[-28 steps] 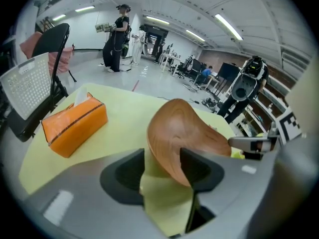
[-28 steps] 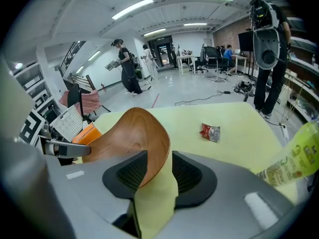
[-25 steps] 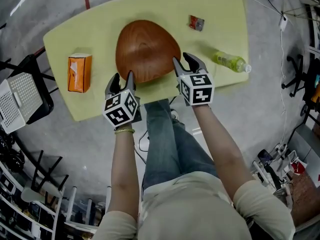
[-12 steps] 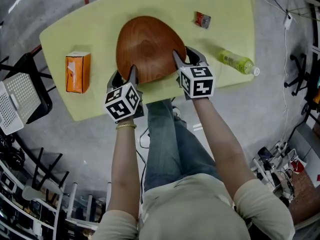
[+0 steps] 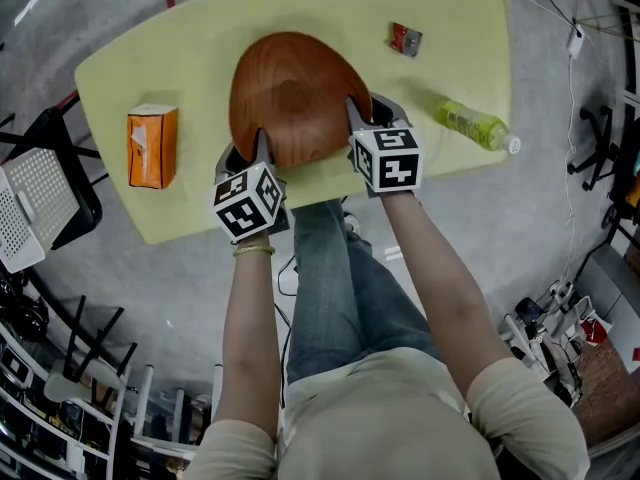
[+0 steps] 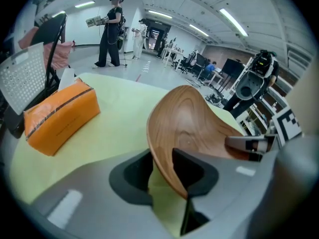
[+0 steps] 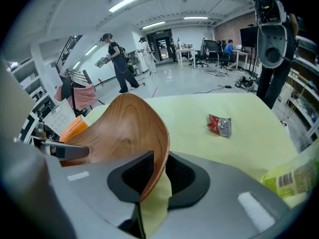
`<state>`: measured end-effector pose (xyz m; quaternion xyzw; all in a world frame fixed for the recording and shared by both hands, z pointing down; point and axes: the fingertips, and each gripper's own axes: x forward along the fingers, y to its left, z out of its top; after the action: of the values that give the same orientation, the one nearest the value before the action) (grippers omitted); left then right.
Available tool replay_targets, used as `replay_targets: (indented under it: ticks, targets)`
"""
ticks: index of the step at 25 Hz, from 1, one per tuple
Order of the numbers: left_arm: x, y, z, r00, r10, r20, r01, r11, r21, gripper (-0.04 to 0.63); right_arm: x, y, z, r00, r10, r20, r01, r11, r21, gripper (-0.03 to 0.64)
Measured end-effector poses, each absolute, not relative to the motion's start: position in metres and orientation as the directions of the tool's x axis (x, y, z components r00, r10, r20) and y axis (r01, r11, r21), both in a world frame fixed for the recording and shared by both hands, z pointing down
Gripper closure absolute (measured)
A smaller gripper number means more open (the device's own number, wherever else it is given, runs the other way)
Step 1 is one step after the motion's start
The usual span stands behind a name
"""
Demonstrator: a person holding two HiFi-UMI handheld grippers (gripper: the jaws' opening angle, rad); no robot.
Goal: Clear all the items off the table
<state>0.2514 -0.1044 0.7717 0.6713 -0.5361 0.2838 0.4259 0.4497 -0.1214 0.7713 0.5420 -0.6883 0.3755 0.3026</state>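
1. Brown wood fills the middle of the head view: the wooden bowl (image 5: pixel 295 93) stands on the yellow-green table (image 5: pixel 200 28), close to the edge on your side. Your left gripper (image 5: pixel 247 148) is at the near left part of its rim and your right gripper (image 5: pixel 368 108) is at the near right part. The orange carton (image 5: pixel 151 146) lies well to the left of the wooden bowl. The snack packet (image 5: pixel 404 39) lies beyond it to the right, and the green bottle (image 5: pixel 475 126) lies near the right edge of the table.

2. Left gripper view: the jaws of your left gripper (image 6: pixel 162 171) have just been closing, and the thin rim of the wooden bowl (image 6: pixel 194 123) is between them. One pad is on the inside of the wall and the other is on the outside, so they grip the rim. The orange carton (image 6: pixel 60 116) lies apart, on the left.

3. Right gripper view: the jaws of your right gripper (image 7: pixel 159 176) have also just been closing. They are closed on the rim of the wooden bowl (image 7: pixel 124 128), one pad on each side of the wall. The snack packet (image 7: pixel 220 125) lies further away on the table, and the green bottle (image 7: pixel 291 180) shows at the right border.
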Motion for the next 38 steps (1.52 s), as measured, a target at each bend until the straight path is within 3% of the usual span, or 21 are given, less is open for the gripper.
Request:
replay_targets:
  ticks: [19, 38]
  targets:
    - [0.249, -0.084, 0.749, 0.237, -0.491, 0.838, -0.966, -0.026, 0.258, 0.506, 0.454, -0.097, 0.746, -0.207, -0.528, 0.824, -0.978, 0.092, -0.186, 0.560]
    - [0.257, -0.049, 0.658, 0.219, -0.573, 0.790, -0.964, 0.000, 0.267, 0.528, 0.464, -0.063, 0.649, -0.202, -0.618, 0.760, -0.979, 0.101, -0.178, 0.566]
